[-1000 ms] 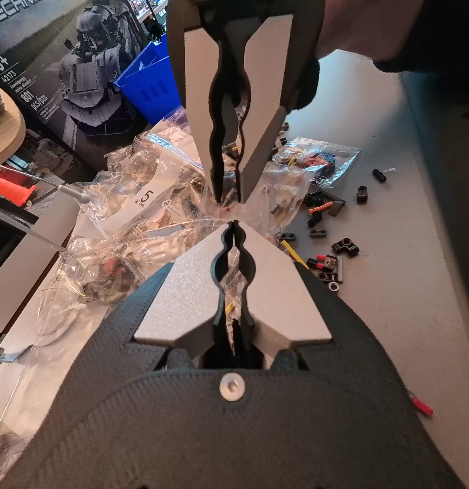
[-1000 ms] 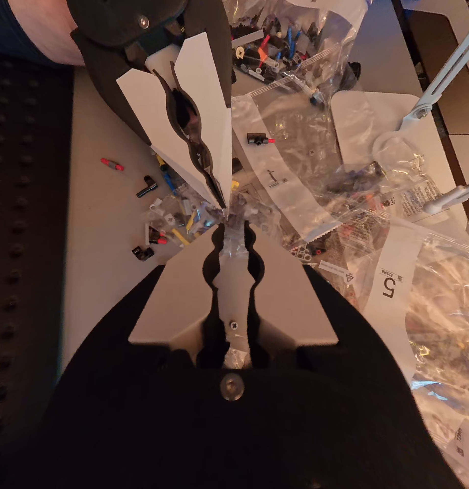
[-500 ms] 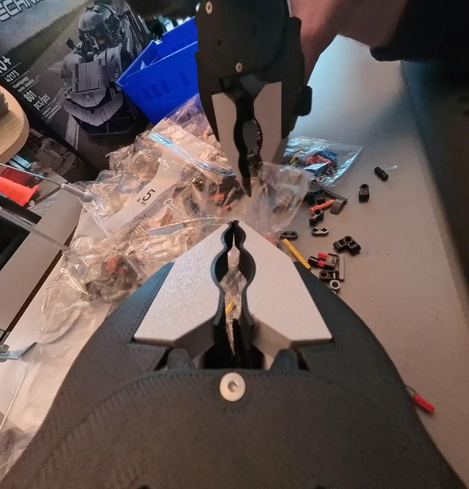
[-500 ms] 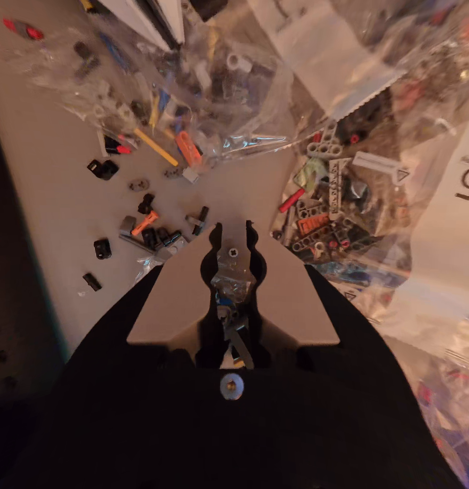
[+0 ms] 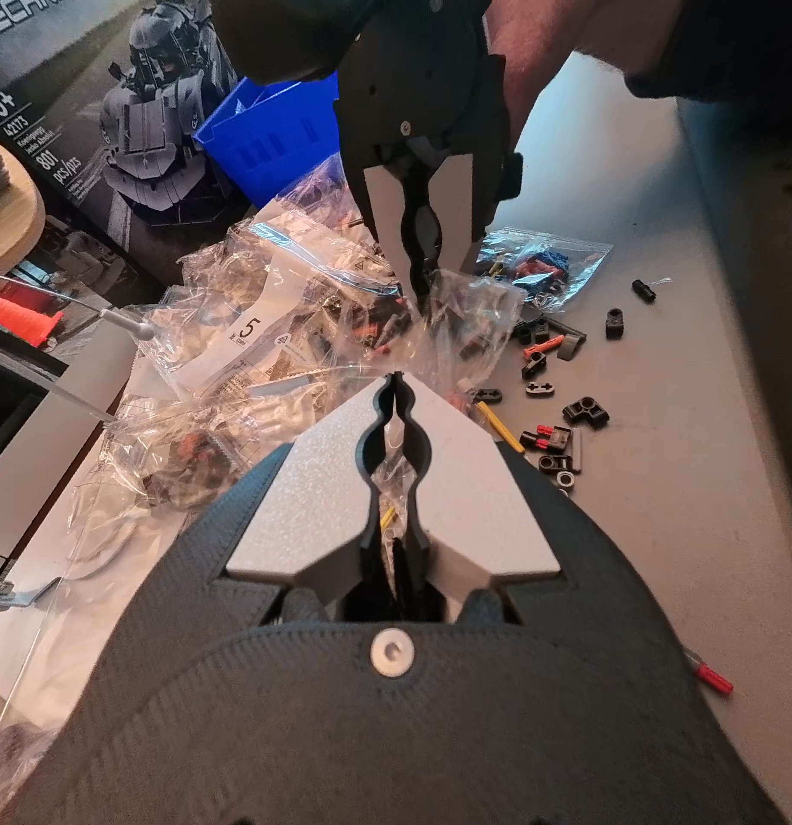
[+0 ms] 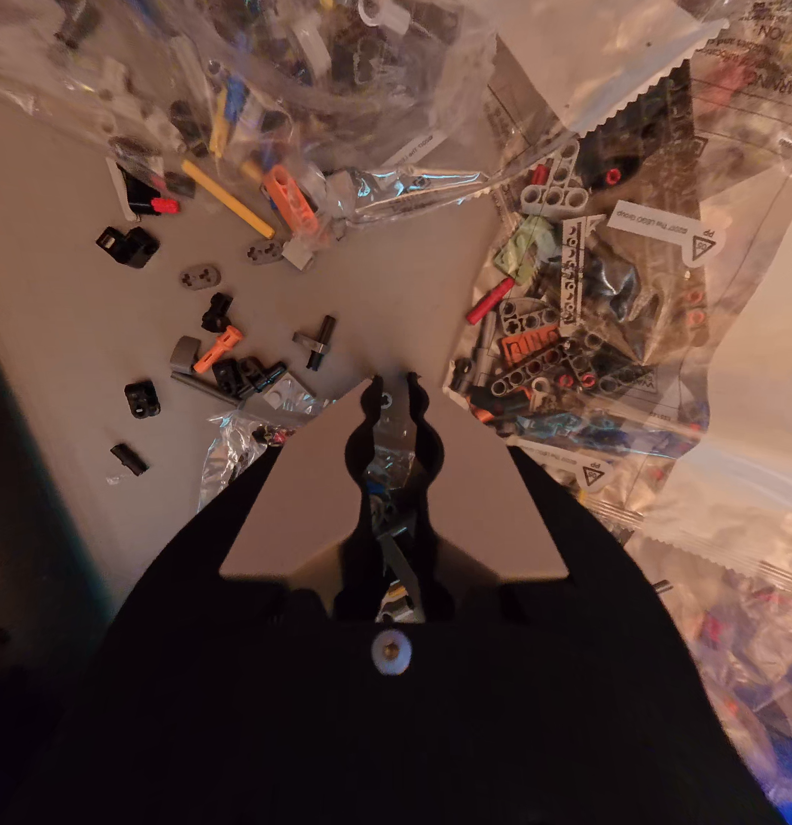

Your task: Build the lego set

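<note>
Both grippers, left (image 5: 395,379) and right (image 6: 391,379), have jaws clamped on one torn bag (image 5: 465,321). One blue bin (image 5: 273,138) sits upper left. Bare desk (image 5: 653,513) lies right.

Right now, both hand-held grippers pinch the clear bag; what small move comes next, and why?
Probably draw the right hand-held gripper away from the left hand-held gripper: both are shut on one bag, and parts already lie spilled beside it.
</note>
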A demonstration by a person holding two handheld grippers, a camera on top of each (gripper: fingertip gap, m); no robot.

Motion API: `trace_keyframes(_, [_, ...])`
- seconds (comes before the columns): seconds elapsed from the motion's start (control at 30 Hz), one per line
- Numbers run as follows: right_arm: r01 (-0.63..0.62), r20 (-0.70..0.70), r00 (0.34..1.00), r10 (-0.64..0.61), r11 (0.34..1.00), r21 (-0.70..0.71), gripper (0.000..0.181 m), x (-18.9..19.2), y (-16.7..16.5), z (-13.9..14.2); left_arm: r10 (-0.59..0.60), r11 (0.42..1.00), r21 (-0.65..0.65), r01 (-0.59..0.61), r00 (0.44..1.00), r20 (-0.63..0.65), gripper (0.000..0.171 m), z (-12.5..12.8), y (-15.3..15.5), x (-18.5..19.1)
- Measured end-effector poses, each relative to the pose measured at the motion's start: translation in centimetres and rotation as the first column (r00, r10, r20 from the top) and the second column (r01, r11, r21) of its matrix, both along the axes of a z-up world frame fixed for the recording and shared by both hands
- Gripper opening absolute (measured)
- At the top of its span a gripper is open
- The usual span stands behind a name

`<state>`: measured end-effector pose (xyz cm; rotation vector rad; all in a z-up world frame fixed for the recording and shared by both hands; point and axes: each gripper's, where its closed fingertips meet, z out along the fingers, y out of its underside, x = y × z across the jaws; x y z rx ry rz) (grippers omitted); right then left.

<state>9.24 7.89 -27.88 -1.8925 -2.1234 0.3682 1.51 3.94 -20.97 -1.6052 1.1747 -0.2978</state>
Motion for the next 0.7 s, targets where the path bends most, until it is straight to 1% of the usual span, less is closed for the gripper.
trace_keyframes(0.1, [0.015, 0.009, 1.0, -0.015, 1.0, 0.005, 0.014, 0.31, 0.24, 0.02, -0.001, 1.0, -0.002, 0.001, 1.0, 0.0, 0.0, -0.02, 0.0, 0.03])
trace_keyframes(0.2, [0.022, 0.017, 1.0, -0.022, 1.0, 0.002, 0.014, 0.6, 0.3, 0.01, -0.002, 1.0, -0.002, 0.002, 1.0, 0.001, 0.0, -0.03, 0.0, 0.06])
trace_keyframes(0.3, [0.02, 0.02, 1.0, -0.02, 1.0, -0.006, 0.009, 0.63, 0.17, -0.01, -0.002, 1.0, -0.003, 0.002, 1.0, 0.0, 0.0, -0.06, 0.0, 0.08])
trace_keyframes(0.4, [0.022, 0.025, 0.999, -0.022, 1.0, 0.006, 0.0, 0.76, 0.35, -0.05, -0.001, 1.0, -0.003, 0.001, 1.0, 0.0, 0.0, -0.08, 0.02, 0.08])
trace_keyframes(0.57, [0.027, 0.009, 1.0, -0.027, 1.0, 0.003, 0.001, 0.68, 0.41, 0.27, -0.002, 1.0, -0.005, 0.002, 1.0, 0.0, 0.0, -0.11, 0.01, 0.1])
trace_keyframes(0.7, [0.049, 0.0, 0.999, -0.049, 0.999, 0.002, 0.009, 1.0, 0.66, 0.64, -0.002, 1.0, -0.005, 0.002, 1.0, 0.001, 0.0, -0.12, 0.03, 0.08])
